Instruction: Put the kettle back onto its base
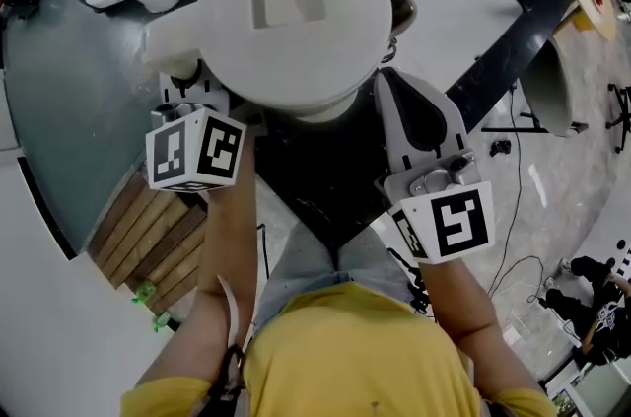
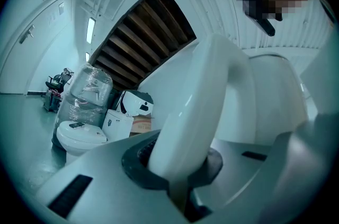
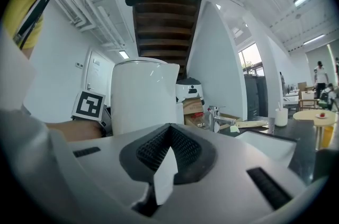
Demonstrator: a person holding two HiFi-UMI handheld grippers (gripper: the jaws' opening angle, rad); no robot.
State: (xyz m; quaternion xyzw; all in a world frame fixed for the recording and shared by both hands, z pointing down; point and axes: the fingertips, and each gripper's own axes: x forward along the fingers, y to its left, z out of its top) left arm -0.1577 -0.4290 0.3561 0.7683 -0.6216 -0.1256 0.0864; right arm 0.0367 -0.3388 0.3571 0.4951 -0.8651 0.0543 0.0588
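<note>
Carry step: L gripper (image 2: 177,175) clamped on handle (image 2: 201,106), kettle (image 1: 296,11) in air over bench (image 1: 315,171) near corner. R gripper (image 3: 165,167) closed, seemingly empty, just beside kettle. Base not seen. Next: find it, lower kettle square on.

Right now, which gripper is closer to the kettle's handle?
Left. The left gripper has its jaws shut on the handle; the right gripper is apart, beside the kettle.

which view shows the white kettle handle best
The left gripper view: the white plastic kettle's curved handle fills the frame, clamped in the left tongs. The head view looks down on the lid, hiding the handle. The right gripper view shows only the kettle body side-on.
</note>
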